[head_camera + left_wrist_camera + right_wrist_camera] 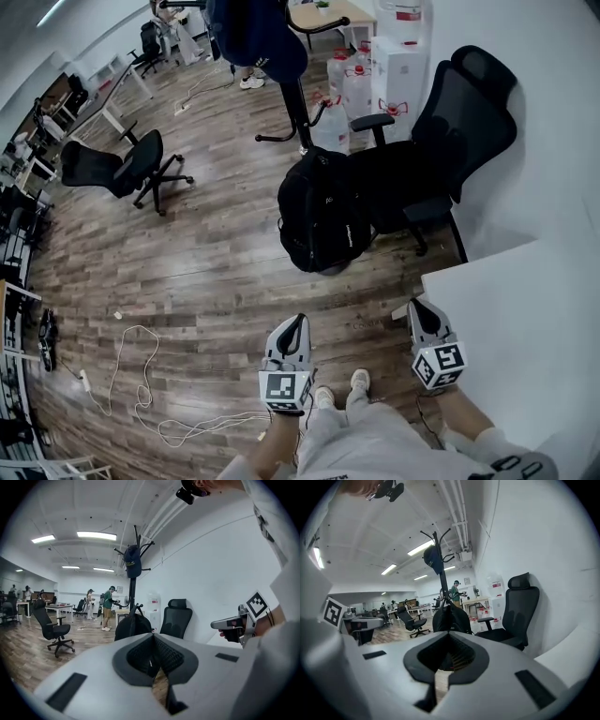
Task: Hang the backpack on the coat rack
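Note:
A black backpack (pixel 323 211) stands on the wood floor, leaning against a black office chair (pixel 441 141). The black coat rack (pixel 295 108) rises just behind it, with a dark blue item (pixel 258 33) hanging near its top. My left gripper (pixel 298 322) and right gripper (pixel 417 305) are held side by side well short of the backpack; both are shut with nothing in them. The left gripper view shows shut jaws (pixel 152 660) pointing at the backpack (pixel 132 625) and rack (pixel 132 581). In the right gripper view the shut jaws (pixel 447 660) face the backpack (pixel 450 618) and rack (pixel 439 564).
A white table (pixel 525 328) edges in at the right beside my right gripper. Water jugs (pixel 342 94) stand behind the rack. Another office chair (pixel 122 169) sits at the left, and a white cable (pixel 141 394) lies on the floor. People (pixel 108 606) stand far off.

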Tool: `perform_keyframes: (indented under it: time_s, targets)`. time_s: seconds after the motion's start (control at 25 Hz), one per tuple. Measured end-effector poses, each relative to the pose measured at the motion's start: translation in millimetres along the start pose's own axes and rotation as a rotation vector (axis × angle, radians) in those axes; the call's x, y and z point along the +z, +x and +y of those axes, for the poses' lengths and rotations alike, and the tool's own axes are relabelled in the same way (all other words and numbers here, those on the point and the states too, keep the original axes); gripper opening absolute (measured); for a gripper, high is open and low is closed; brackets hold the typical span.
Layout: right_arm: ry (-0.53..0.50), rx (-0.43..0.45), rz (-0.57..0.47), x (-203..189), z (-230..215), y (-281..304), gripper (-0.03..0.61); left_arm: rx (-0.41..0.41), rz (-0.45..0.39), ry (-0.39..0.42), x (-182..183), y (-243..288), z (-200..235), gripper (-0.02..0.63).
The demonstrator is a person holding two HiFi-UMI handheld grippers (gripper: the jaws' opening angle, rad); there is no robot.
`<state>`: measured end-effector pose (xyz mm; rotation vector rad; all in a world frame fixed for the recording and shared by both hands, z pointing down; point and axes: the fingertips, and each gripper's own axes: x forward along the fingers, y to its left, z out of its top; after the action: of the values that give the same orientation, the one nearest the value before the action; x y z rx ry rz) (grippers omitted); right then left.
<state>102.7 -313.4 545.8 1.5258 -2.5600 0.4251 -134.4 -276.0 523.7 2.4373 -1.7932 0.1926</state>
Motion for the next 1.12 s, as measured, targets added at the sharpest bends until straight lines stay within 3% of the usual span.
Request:
perform_keyframes:
  time_s: [0.2,0.44,0.6,0.72,0.92,1.12]
  targets:
    - [-0.079,0.035,-0.073,32,42,-9,0.014,-0.031,-0.041,-0.010,10,-27,5,0.008]
    - [-0.108,-0.021,-0.115,34,95,-58,0.014,-0.149,-0.075,-0.032,24,-83,-11,0.008]
    - [-0.120,-0.060,-0.130,27,131,-100,0.014,-0.178,-0.111,-0.051,28,-131,-15,0.008]
    - [-0.208,-0.093,-0.179,32,159,-139,0.014,-0.221,-0.139,-0.058,30,-160,-24,0.009]
    - [-0.475,-0.133,-0.259,45,204,-198,0.014,-0.287,-0.165,-0.008,39,-194,-55,0.008]
    - [-0.446,-0.131,-0.231,29,211,-248,0.014,-0.296,-0.160,-0.007,30,-220,-96,0.008]
